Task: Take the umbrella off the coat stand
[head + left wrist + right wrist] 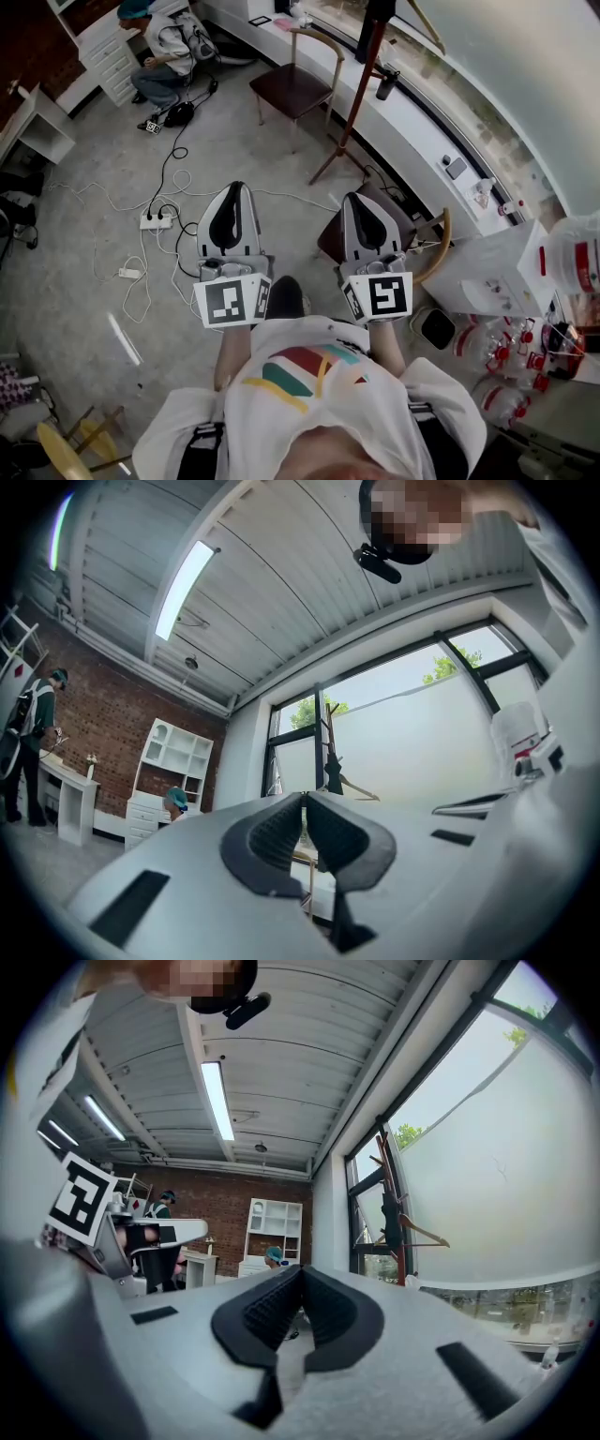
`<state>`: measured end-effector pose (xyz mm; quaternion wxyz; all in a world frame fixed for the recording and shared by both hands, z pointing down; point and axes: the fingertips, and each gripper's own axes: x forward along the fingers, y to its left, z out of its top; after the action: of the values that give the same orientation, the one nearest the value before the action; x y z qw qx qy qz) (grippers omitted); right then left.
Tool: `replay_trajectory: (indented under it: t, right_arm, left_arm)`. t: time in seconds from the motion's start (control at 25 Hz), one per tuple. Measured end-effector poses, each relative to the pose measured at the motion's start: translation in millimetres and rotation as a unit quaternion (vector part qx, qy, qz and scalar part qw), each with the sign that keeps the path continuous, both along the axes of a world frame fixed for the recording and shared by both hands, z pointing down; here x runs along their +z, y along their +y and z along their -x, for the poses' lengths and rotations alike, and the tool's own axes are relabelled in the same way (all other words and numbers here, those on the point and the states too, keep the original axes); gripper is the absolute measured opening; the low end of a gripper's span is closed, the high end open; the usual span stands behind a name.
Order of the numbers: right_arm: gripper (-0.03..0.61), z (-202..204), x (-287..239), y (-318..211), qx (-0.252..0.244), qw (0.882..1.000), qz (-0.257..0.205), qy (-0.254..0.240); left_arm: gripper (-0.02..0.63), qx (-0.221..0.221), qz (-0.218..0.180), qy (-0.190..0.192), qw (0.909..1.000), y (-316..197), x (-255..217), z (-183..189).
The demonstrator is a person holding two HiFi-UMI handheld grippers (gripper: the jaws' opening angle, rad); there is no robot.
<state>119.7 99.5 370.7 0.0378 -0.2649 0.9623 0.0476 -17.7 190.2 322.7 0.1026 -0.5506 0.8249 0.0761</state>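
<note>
The reddish-brown coat stand [359,86] rises on splayed legs by the window counter, some way ahead of both grippers. A dark folded umbrella [392,1221] hangs from its upper pegs beside a wooden hanger [427,1234]. The same stand [328,752] and umbrella [334,767] show small and far off in the left gripper view. In the head view the umbrella [377,17] is a dark shape at the stand's top. My left gripper [234,187] and right gripper [360,198] are held side by side at chest height. Both are shut with nothing between the pads and well short of the stand.
A wooden chair [292,86] with a dark seat stands left of the stand, and another dark-seated chair [398,220] sits under my right gripper. Cables and power strips [155,221] lie on the floor. A person [164,58] crouches at the far left. A white box [495,274] and water bottles [525,349] are at the right.
</note>
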Motion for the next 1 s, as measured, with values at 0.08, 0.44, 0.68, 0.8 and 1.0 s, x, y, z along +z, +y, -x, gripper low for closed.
replay_trajectory:
  t: [0.08, 0.44, 0.68, 0.8, 1.0]
  right_arm:
    - [0.000, -2, -1, -4, -0.006, 1.000, 0.001, -0.004]
    - [0.000, -13, 1, -28, 0.015, 1.000, 0.006, -0.016]
    - [0.000, -10, 3, -47, 0.029, 1.000, -0.002, -0.011]
    - [0.000, -4, 3, -57, 0.035, 0.999, -0.006, -0.005]
    - [0.000, 9, 8, -80, 0.049, 0.999, -0.009, 0.006]
  left_arm:
    - [0.014, -0.001, 0.001, -0.001, 1.0000, -6, -1, -3]
    - [0.015, 0.015, -0.004, -0.012, 0.9998, -35, -4, -3]
    - [0.014, 0.036, -0.014, -0.012, 0.9992, -62, -4, 1]
    - [0.014, 0.045, -0.018, -0.008, 0.9988, -77, -3, 6]
    - [0.014, 0.064, -0.016, -0.003, 0.9978, -106, 2, 18]
